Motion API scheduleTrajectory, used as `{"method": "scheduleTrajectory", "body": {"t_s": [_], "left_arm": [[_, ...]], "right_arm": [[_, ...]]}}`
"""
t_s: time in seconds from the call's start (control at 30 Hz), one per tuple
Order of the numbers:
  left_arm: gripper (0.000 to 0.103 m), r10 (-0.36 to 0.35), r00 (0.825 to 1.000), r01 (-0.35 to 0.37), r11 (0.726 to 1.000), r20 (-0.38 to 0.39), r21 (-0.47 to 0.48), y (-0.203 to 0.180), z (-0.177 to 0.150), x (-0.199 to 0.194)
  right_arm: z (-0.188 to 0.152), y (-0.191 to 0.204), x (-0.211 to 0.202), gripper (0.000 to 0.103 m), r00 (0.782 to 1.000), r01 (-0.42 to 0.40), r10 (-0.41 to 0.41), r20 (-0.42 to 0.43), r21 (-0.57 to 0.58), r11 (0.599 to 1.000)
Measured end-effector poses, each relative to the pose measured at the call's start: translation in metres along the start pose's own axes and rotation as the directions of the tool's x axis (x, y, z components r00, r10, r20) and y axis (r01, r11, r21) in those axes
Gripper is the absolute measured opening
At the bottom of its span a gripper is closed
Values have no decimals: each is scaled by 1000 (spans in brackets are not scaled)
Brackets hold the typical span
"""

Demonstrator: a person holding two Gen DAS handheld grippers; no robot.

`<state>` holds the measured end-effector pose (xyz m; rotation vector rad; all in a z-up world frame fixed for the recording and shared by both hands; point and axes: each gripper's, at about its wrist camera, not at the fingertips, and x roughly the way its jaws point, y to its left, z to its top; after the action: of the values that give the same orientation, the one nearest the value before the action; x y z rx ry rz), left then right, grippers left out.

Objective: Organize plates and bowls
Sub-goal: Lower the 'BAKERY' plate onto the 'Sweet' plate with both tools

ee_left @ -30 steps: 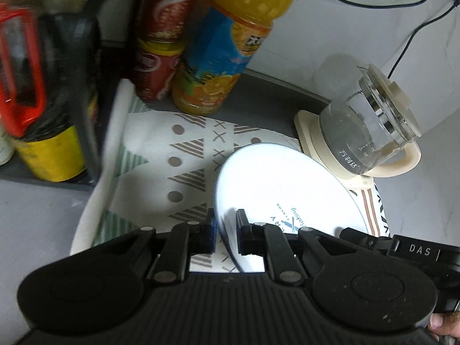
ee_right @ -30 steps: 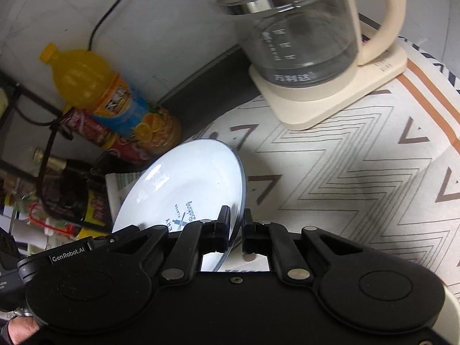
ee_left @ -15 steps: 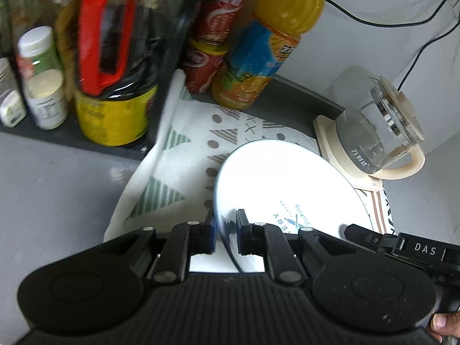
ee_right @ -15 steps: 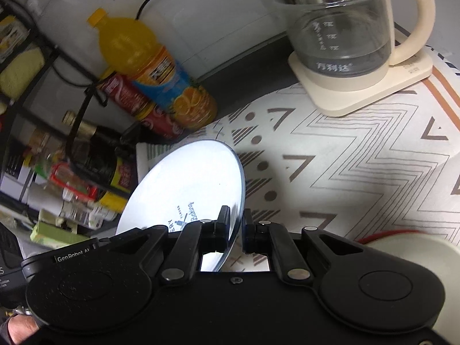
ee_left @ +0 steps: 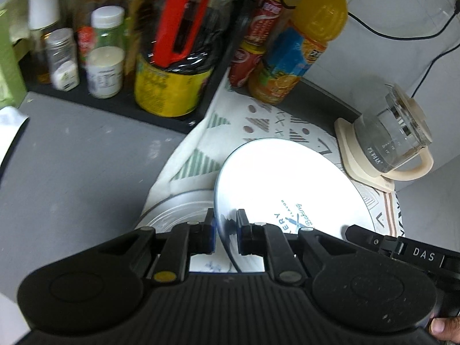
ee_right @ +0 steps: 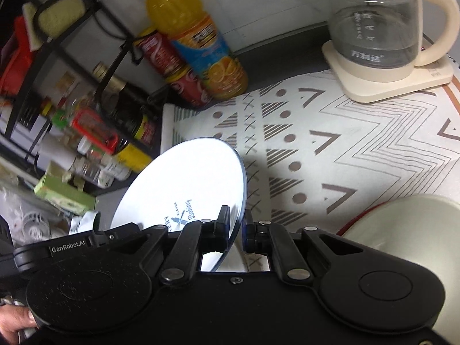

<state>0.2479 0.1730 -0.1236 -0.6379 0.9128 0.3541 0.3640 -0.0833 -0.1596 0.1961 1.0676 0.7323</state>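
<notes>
I am holding a white plate (ee_left: 290, 184) by its rim with both grippers at once. My left gripper (ee_left: 225, 231) is pinching the rim at the plate's near left edge: the rim is passing between the jaws, which are pressed onto it, one pad under the plate and one on its upper face beside the blue lettering. My right gripper (ee_right: 237, 230) is pinching the opposite edge the same way, its jaws closed tight on the thin rim, with the plate's white face spreading away to the left in that view. The plate is hanging tilted above the patterned mat (ee_right: 330, 149), clear of it. In the left wrist view, a grey round dish (ee_left: 178, 207) is lying just under the plate's left side on the mat. In the right wrist view, a pale bowl with a red rim (ee_right: 408, 224) is sitting to the right of my jaws. A glass kettle (ee_right: 373, 37) and an orange drink bottle (ee_right: 195, 37) are standing beyond the mat on the table.
</notes>
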Motion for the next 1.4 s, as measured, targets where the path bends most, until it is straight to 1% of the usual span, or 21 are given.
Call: {"method": "scheduleTrajectory", "body": {"t_s": [0.17,0.4,0.73,1.07,1.4], "left_arm": [[12,27,1000,-27,999,1,-34,14,-13,-11],[12,57,998,-58,996,-11,-73,32,-30,-15],[12,74,996,-78,994,-42,-82,44,-46,-17],[15,76,993,-82,995,-91,-62,48,-54,-8],[16,66,987,-72,997,-144,-34,48,-56,7]], "right_arm": [[-16,12,5,8,1000,-10,9,-23,-42,999],[-38,24,11,9,998,-16,11,-57,-83,996],[-60,30,14,9,997,-3,-5,-77,-101,995],[-76,36,9,9,996,59,-67,-55,-130,990],[-87,30,15,9,991,115,-121,-48,-108,987]]}}
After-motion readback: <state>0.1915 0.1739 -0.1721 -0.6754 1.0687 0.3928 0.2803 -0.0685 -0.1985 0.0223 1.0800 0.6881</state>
